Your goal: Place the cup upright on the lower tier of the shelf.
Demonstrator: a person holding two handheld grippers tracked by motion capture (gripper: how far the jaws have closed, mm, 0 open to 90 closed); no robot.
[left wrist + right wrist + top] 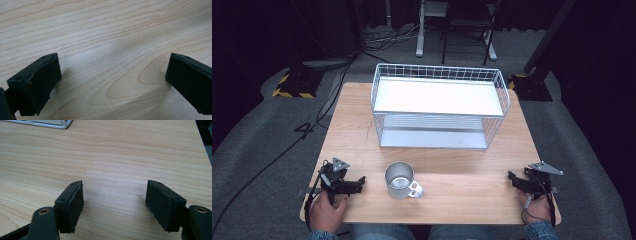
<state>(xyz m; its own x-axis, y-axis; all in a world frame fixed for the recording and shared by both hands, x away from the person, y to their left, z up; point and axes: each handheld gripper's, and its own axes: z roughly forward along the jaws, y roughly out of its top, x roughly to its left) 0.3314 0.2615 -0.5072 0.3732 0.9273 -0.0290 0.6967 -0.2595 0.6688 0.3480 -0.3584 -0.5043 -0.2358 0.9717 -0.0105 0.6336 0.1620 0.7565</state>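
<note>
A metal mug (400, 180) stands upright near the front middle of the wooden table (357, 140), its handle turned to the front right. Behind it sits a white wire basket (439, 105) with a flat white shelf inside. My left gripper (360, 183) rests on the table at the front left, a short way left of the mug, pointing towards it. In the left gripper view its jaws stand wide apart over bare wood, left gripper (113, 75). My right gripper (511, 177) lies at the front right, also open over bare wood, right gripper (114, 196).
A corner of the basket's base (50, 123) shows at the top left of the right gripper view. The table's right edge (201, 142) runs close beside that gripper. Cables and stand feet lie on the grey floor (262, 135) around the table.
</note>
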